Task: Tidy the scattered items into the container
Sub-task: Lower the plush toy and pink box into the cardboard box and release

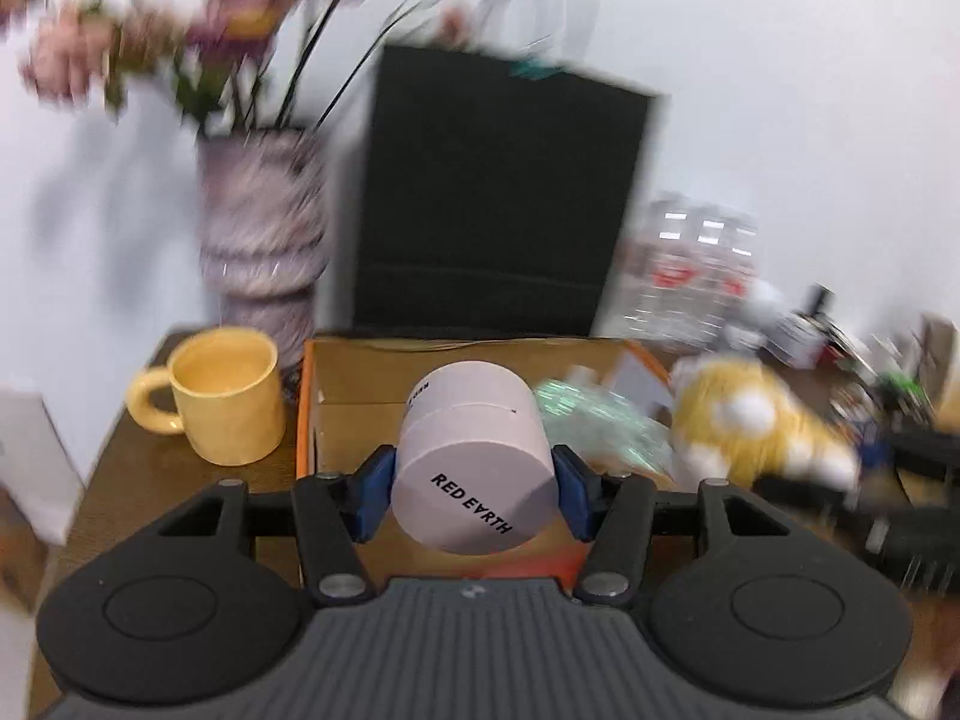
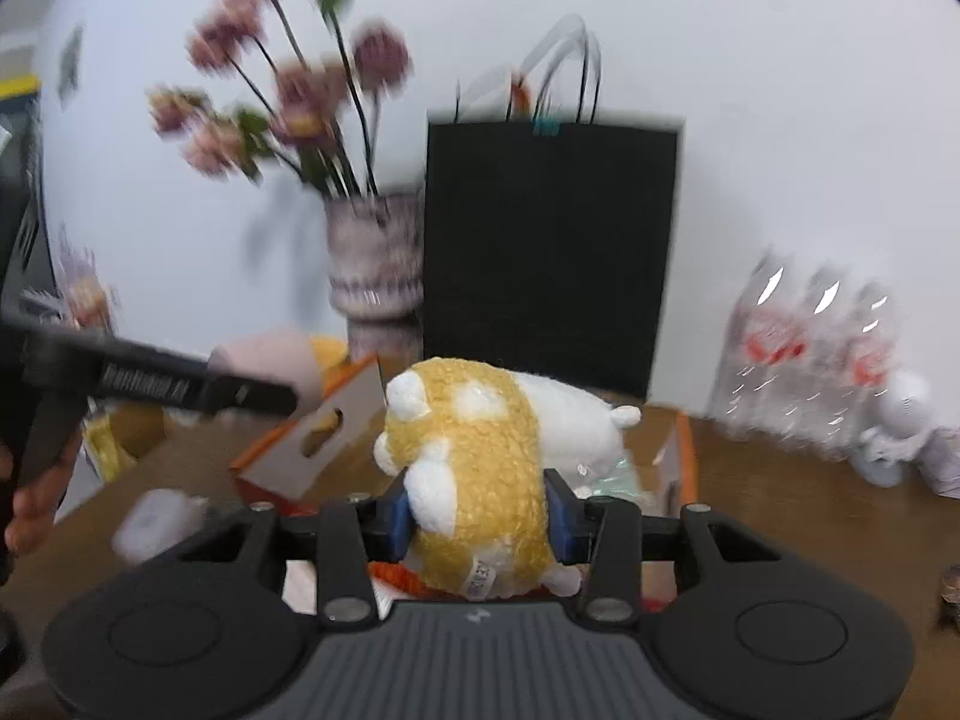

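My left gripper [image 1: 474,495] is shut on a pale pink round box [image 1: 474,462] marked RED EARTH, held above the open cardboard box [image 1: 360,360] with orange edges. My right gripper [image 2: 477,519] is shut on a yellow and white plush toy [image 2: 474,468], held over the same cardboard box [image 2: 312,444]. The plush also shows blurred at the right of the left wrist view [image 1: 750,414]. The pink box and left gripper show at the left of the right wrist view [image 2: 264,360]. A pale green crinkly packet [image 1: 600,420] lies inside the box.
A yellow mug [image 1: 222,396] stands left of the box on the brown table [image 1: 150,480]. Behind are a vase of flowers [image 1: 264,240], a black paper bag [image 1: 498,198] and a pack of plastic bottles [image 2: 816,360]. A small white object [image 2: 156,516] lies on the table's left.
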